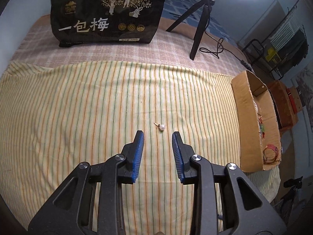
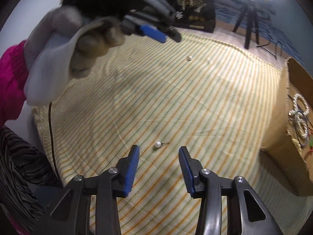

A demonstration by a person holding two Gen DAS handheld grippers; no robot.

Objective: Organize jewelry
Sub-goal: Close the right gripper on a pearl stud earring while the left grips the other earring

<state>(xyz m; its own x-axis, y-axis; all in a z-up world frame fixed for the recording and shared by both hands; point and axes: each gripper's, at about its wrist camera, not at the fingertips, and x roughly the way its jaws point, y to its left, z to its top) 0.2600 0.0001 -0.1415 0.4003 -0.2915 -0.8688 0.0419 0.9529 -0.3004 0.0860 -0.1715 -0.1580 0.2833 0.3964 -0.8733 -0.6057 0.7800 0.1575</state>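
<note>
Above the striped cloth [image 1: 78,107], each empty claw gapes before a pearl earring [image 1: 161,127].

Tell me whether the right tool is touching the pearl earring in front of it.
Apart. The right wrist view shows the pearl earring lying on the striped cloth ahead of the open right tool, with bare cloth visible between it and both fingertips.

Black bag [image 1: 106,13] reads "一包梅", "500g" label.
</note>
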